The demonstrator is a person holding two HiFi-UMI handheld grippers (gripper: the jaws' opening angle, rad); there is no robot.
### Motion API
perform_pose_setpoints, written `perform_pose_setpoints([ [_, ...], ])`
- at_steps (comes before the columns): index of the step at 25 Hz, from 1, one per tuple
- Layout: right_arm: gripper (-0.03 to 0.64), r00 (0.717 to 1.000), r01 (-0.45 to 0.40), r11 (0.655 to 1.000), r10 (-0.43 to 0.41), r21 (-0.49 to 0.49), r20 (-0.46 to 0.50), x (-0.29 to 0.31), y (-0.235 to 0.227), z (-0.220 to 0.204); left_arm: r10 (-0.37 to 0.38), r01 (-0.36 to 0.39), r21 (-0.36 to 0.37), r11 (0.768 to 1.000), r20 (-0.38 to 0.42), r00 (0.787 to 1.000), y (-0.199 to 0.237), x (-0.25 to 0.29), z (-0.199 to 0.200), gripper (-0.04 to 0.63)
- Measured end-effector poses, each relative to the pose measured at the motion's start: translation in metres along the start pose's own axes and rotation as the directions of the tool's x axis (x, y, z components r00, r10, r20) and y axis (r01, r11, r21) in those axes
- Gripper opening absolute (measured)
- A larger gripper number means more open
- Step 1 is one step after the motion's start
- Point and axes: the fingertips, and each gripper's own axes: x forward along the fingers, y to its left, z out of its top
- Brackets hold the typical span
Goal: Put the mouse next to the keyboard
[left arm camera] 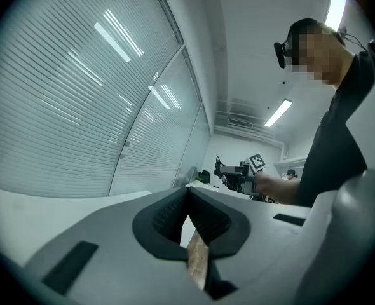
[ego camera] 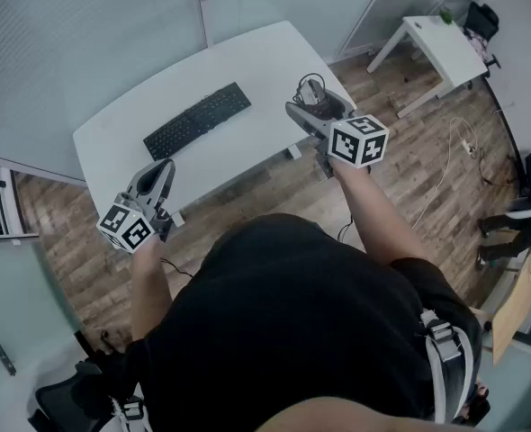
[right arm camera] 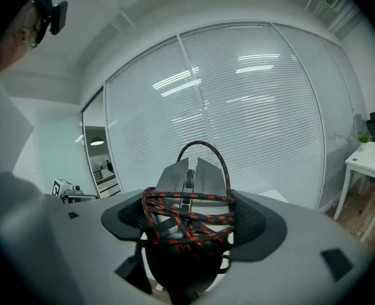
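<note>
A black keyboard [ego camera: 197, 120] lies at an angle on the white table [ego camera: 256, 61]. A grey and black mouse [ego camera: 312, 93] with its red-and-black braided cable [right arm camera: 189, 216] wound round it sits between the jaws of my right gripper [ego camera: 314, 104], held in the air over the table's right front edge. In the right gripper view the mouse [right arm camera: 187, 183] fills the space between the pads. My left gripper [ego camera: 160, 171] hangs at the table's near left edge, shut and empty, with its pads meeting [left arm camera: 189, 199].
A second white table [ego camera: 441, 48] stands at the far right on the wooden floor [ego camera: 400, 169]. Loose cables [ego camera: 447, 165] run across that floor. Glass walls with blinds rise behind the table. A black chair [ego camera: 67, 394] is at my lower left.
</note>
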Motion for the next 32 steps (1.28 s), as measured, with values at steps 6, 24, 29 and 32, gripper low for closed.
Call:
perform_pose_setpoints([
  [6,0.403,1.000,0.020,1.000,-0.020,-0.003,0.014,-0.010,-0.005,-0.003,0.032,-0.031,0.032,0.999,-0.042,0.999,-0.008,-0.012,-0.008,0.020],
  [24,0.403,0.997,0.069,0.995,-0.072,0.069,0.039,-0.007,-0.022,-0.003,0.065,-0.065,0.023,0.998,-0.029,0.997,0.005,-0.023,-0.005,0.020],
  [29,0.404,0.996,0.083,0.993,-0.086,0.080,0.037,-0.008,-0.026,-0.005,0.048,-0.047,0.031,0.998,-0.035,0.998,0.004,-0.020,-0.002,0.020],
  [32,0.403,0.995,0.090,0.993,-0.093,0.081,0.042,-0.009,-0.024,-0.007,0.041,-0.040,0.033,0.999,-0.038,0.998,0.004,-0.022,-0.004,0.020],
])
